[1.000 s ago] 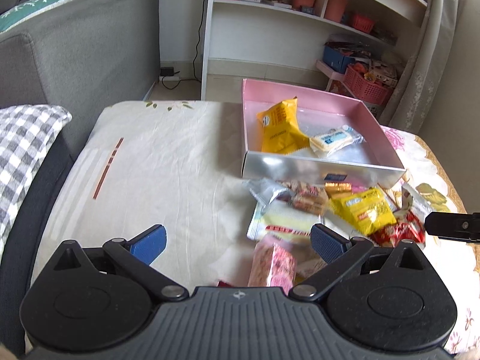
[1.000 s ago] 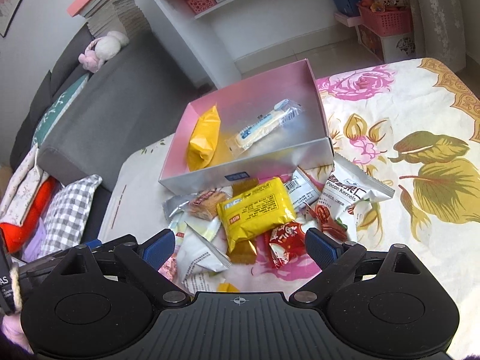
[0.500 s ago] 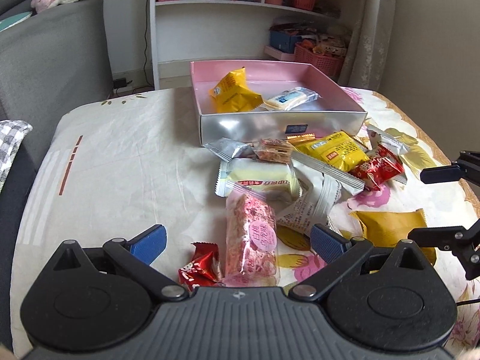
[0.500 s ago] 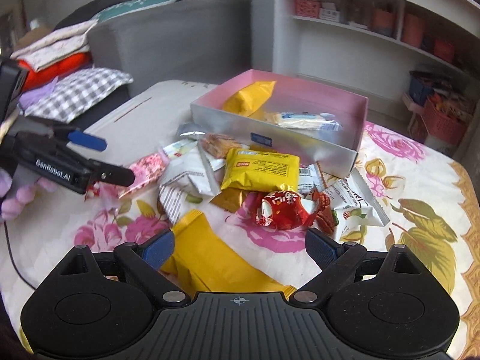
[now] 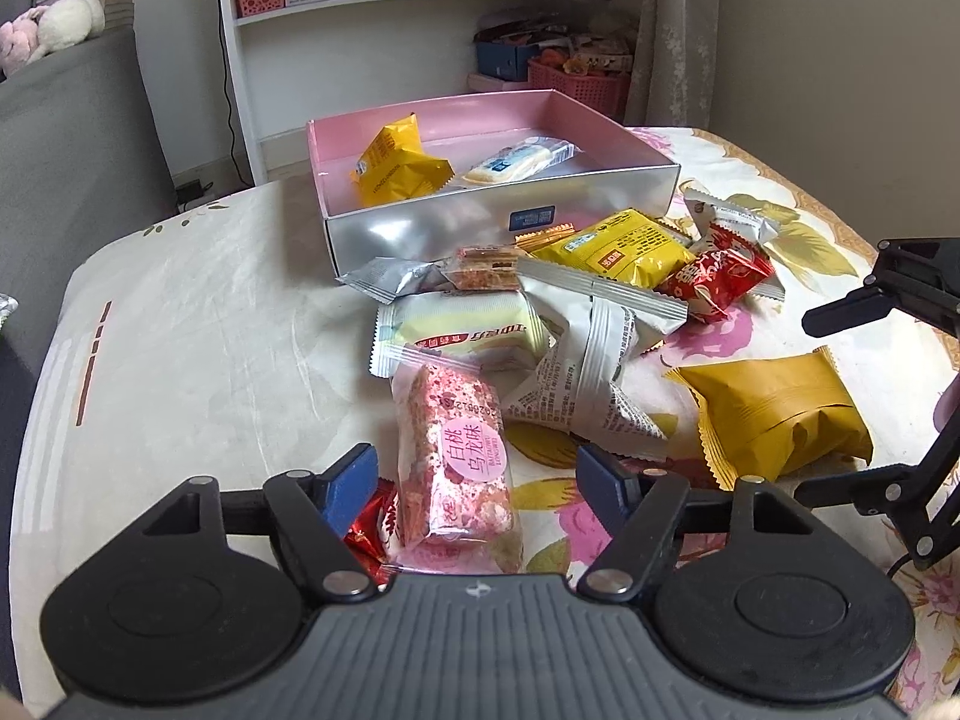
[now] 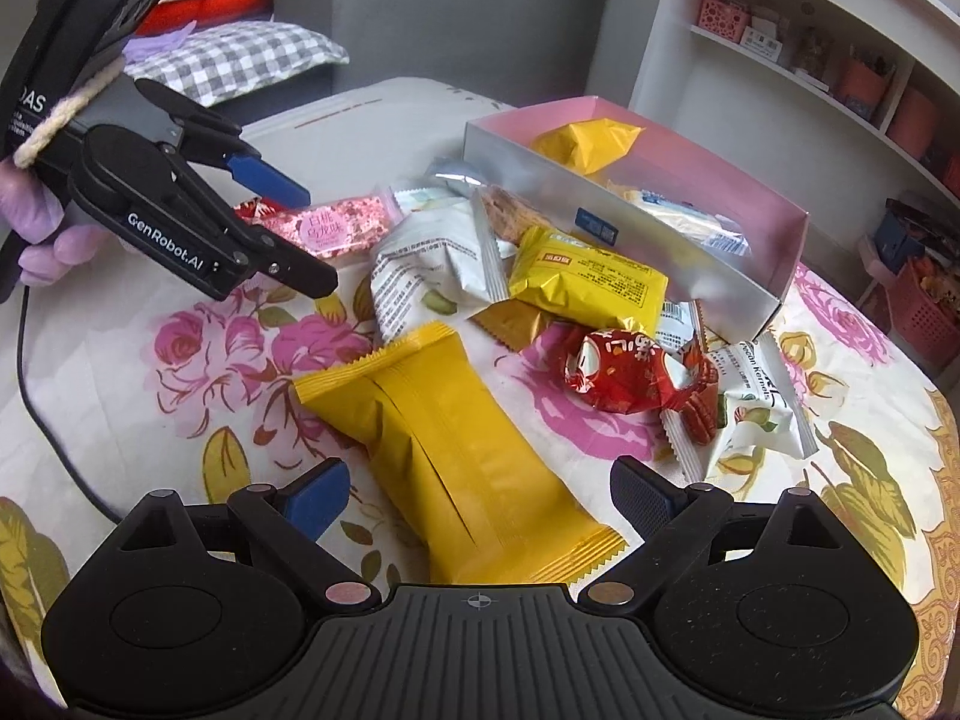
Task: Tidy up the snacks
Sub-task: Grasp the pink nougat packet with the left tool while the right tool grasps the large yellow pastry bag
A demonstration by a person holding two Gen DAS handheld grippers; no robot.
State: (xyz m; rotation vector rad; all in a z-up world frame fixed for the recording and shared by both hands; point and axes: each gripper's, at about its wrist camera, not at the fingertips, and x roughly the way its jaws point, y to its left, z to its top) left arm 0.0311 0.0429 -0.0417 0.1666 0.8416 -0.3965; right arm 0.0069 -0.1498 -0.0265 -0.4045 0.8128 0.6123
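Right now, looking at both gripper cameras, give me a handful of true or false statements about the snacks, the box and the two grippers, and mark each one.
1. The pink box holds two packets. True.
2. The pink speckled bar lies between the left gripper fingers, whose jaws have just been closing. True.
3. The right gripper is clamped on the red candy. False: it stands open over the big mustard-yellow packet, the candy farther off.
4. The box is empty. False: a yellow packet and a clear-wrapped bar lie inside.
5. The tablecloth is floral. True.
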